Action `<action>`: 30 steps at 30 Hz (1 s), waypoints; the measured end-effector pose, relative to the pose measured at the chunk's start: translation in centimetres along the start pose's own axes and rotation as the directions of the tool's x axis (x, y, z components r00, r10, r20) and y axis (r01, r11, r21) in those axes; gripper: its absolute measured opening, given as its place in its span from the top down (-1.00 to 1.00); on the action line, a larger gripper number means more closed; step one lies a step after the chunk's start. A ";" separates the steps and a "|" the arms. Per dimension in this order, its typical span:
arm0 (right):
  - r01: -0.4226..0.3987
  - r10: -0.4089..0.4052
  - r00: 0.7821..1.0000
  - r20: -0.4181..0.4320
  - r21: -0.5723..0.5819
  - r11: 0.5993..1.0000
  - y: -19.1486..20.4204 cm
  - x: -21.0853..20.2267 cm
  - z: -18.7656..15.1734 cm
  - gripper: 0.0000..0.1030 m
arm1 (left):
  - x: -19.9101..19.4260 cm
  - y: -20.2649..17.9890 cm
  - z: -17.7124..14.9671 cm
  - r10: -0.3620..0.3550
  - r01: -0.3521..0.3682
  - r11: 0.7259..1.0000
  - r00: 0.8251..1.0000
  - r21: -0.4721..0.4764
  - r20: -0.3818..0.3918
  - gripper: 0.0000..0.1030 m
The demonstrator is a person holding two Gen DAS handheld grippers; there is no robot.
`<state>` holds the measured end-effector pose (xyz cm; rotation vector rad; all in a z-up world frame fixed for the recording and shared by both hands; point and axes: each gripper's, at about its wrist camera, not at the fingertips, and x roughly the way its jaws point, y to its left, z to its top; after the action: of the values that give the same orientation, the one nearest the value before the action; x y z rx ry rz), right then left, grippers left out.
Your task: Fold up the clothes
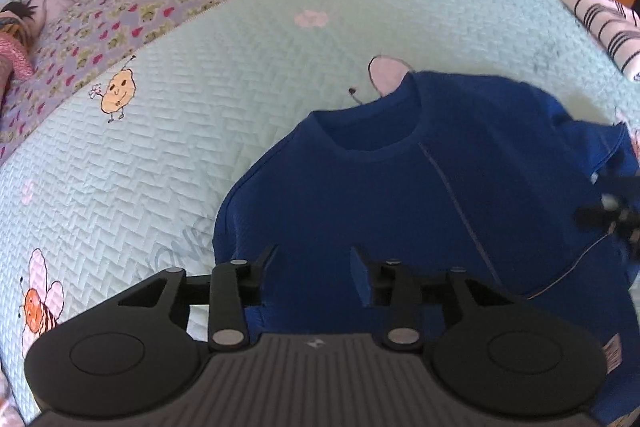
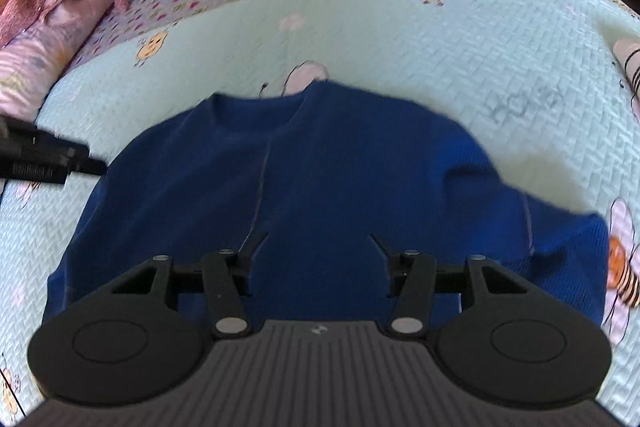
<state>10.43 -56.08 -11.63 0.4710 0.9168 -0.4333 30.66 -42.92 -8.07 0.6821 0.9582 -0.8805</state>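
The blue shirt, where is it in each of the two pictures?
Left wrist view: the blue shirt fills the lower right, neck hole toward the top, under the open left gripper.
Right wrist view: the blue shirt lies across the lower middle, under the open right gripper.
Shared landmark: the pink flower print on the green bed cover, peeking out just behind the collar.

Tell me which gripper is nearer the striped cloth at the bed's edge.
Right. The right gripper hangs over the blue shirt's side facing the striped cloth; the left gripper is over the opposite side.
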 end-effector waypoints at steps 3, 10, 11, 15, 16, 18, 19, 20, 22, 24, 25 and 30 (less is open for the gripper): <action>-0.018 0.018 1.000 -0.011 0.001 1.000 0.8 -0.5 -0.5 -0.06 | -0.6 -0.6 -0.2 0.005 -0.004 1.000 1.000 -0.006 0.005 0.16; -0.052 0.052 0.999 -0.007 -0.010 0.999 1.7 -1.4 -1.1 -0.13 | -1.6 -1.2 -0.9 0.019 -0.018 1.000 1.000 -0.017 0.014 0.04; -0.053 0.053 0.999 -0.009 -0.011 0.999 1.8 -1.4 -1.3 -0.13 | -1.7 -1.4 -1.0 0.019 -0.019 1.000 1.000 -0.016 0.014 0.03; -0.063 0.063 0.998 -0.019 0.003 0.998 2.0 -1.8 -2.5 -0.13 | -1.8 -2.1 -1.6 0.023 -0.023 1.000 1.000 -0.006 0.011 0.00; -0.065 0.065 0.998 -0.019 0.006 0.998 2.0 -1.9 -2.9 -0.14 | -1.8 -2.2 -1.8 0.026 -0.026 1.000 1.000 -0.003 0.011 -0.04; -0.069 0.069 0.997 -0.017 0.010 0.998 2.0 -1.9 -3.6 -0.18 | -1.5 -2.5 -2.4 0.034 -0.034 0.999 0.999 0.000 0.011 -0.07; -0.071 0.071 0.997 -0.015 0.012 0.997 1.9 -1.8 -4.1 -0.18 | -1.3 -2.7 -2.8 0.037 -0.037 0.999 0.999 -0.001 0.010 -0.07; -0.070 0.071 0.997 -0.016 0.016 0.997 1.8 -1.7 -4.6 -0.18 | -0.9 -2.9 -3.2 0.039 -0.039 0.999 0.999 -0.004 0.006 -0.07; -0.070 0.071 0.997 -0.016 0.032 0.997 1.3 -1.4 -5.7 -0.18 | -0.2 -3.5 -4.1 0.040 -0.040 0.999 0.999 -0.009 -0.001 -0.07; -0.080 0.080 0.997 -0.005 0.049 0.996 0.9 -1.5 -6.9 -0.18 | 0.5 -4.2 -5.2 0.032 -0.032 0.999 0.999 -0.008 0.003 -0.07; -0.088 0.088 0.996 0.007 0.051 0.995 0.7 -1.6 -7.6 -0.18 | 0.9 -4.6 -5.9 0.025 -0.025 1.000 1.000 -0.009 0.011 -0.07; -0.129 0.124 0.985 0.118 0.032 0.991 -0.5 -1.7 -11.6 -0.18 | 2.9 -6.3 -10.7 0.008 -0.004 0.999 0.997 -0.044 0.083 -0.11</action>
<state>1.76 -49.78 -16.40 0.5312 0.7631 -0.3596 21.83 -38.20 -15.89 0.6064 0.8981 -0.8736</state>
